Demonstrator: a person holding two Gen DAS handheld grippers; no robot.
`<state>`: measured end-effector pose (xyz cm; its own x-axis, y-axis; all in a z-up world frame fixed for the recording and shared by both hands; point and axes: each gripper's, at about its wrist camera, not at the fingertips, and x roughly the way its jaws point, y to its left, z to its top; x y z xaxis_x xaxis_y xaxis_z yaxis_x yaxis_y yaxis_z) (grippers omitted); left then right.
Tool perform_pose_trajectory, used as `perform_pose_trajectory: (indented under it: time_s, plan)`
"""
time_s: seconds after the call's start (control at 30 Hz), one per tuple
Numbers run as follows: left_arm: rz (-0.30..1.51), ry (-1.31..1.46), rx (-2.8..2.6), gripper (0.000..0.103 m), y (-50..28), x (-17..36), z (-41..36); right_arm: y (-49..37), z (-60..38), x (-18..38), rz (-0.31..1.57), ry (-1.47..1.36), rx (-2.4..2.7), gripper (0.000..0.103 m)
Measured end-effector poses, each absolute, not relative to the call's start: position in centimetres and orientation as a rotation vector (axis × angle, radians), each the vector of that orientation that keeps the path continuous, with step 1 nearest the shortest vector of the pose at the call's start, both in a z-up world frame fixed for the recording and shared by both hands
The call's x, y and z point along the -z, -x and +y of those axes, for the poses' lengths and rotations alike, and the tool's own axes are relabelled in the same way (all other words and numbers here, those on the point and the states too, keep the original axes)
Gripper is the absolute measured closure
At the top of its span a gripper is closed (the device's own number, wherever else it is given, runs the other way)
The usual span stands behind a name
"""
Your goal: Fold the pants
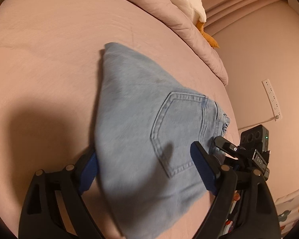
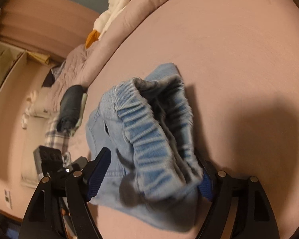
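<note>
No brand shows on the pants (image 1: 141, 123); the only legible marks are "0" and "DAS" on the right gripper (image 2: 149, 171) seen from the left wrist view. The light blue denim lies on the pink bed (image 1: 49, 69), back pocket (image 1: 179, 131) up. The left gripper (image 1: 145, 171) straddles the fabric, fingers spread wide. The right gripper's fingers also stand apart around the bunched elastic waistband (image 2: 155, 131).

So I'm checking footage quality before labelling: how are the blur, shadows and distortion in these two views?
Left wrist view: strong fisheye bending, a dark shadow on the pink sheet, jeans slightly soft but pocket stitching readable. Right wrist view: clear motion blur on the elastic waistband, and a heavy shadow to its right.
</note>
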<state>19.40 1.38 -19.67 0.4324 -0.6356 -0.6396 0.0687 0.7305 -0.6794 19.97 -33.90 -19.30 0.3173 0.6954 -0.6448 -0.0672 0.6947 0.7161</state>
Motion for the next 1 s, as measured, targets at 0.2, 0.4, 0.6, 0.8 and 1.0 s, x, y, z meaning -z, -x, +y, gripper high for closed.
perform_pose_trajectory:
  time_s: [0.2,0.4,0.6,0.8,1.0]
  plan:
    - [1.025,0.569,0.481,0.017,-20.2,19.8,0.4,-21.2,-32.9,19.6,1.118,-0.608,-0.562,0.022]
    - [1.019,0.443,0.425,0.031,-19.8,19.6,-0.6,-20.8,-31.0,18.9,1.082,-0.444,-0.519,0.025]
    - [1.001,0.351,0.348,0.051,-19.3,19.6,-0.8,-19.6,-30.0,18.1,1.047,-0.326,-0.428,0.038]
    - [0.951,0.214,0.294,0.071,-18.3,18.5,-2.1,-18.1,-28.4,16.3,0.965,-0.185,-0.343,0.051]
    - [0.914,0.213,0.282,0.082,-17.5,17.0,-1.9,-16.7,-28.2,14.7,0.889,-0.16,-0.315,0.057]
